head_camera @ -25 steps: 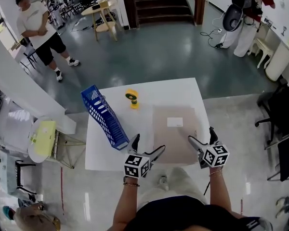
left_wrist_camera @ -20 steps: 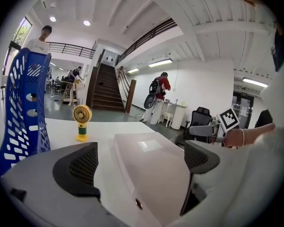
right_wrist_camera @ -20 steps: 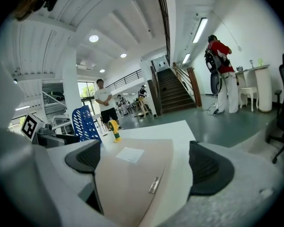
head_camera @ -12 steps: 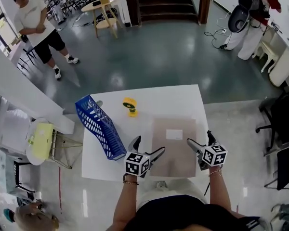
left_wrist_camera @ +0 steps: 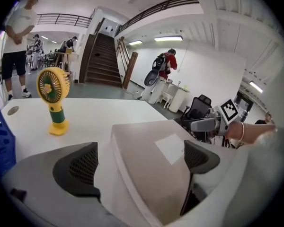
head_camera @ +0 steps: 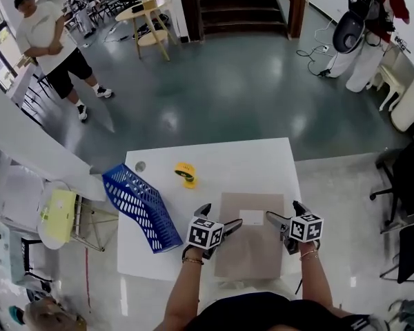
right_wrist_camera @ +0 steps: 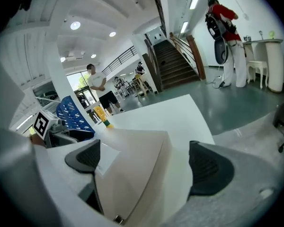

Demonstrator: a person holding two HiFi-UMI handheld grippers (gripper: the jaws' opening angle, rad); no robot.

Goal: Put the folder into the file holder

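Left gripper [head_camera: 223, 214] and right gripper [head_camera: 283, 210] both gape, straddling the folder's [head_camera: 252, 243] long side edges; file holder [head_camera: 139, 205] lies leftward, nearer our left.

Left gripper [head_camera: 223, 215], right gripper [head_camera: 283, 211] moved forward (from near end), apparently astride folder's [head_camera: 252, 254] side edges

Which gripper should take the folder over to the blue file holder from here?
Left, probably. Both are open, each straddling one edge of the folder, but the left gripper sits at the edge nearer the file holder. The right gripper would have to reach across the folder.
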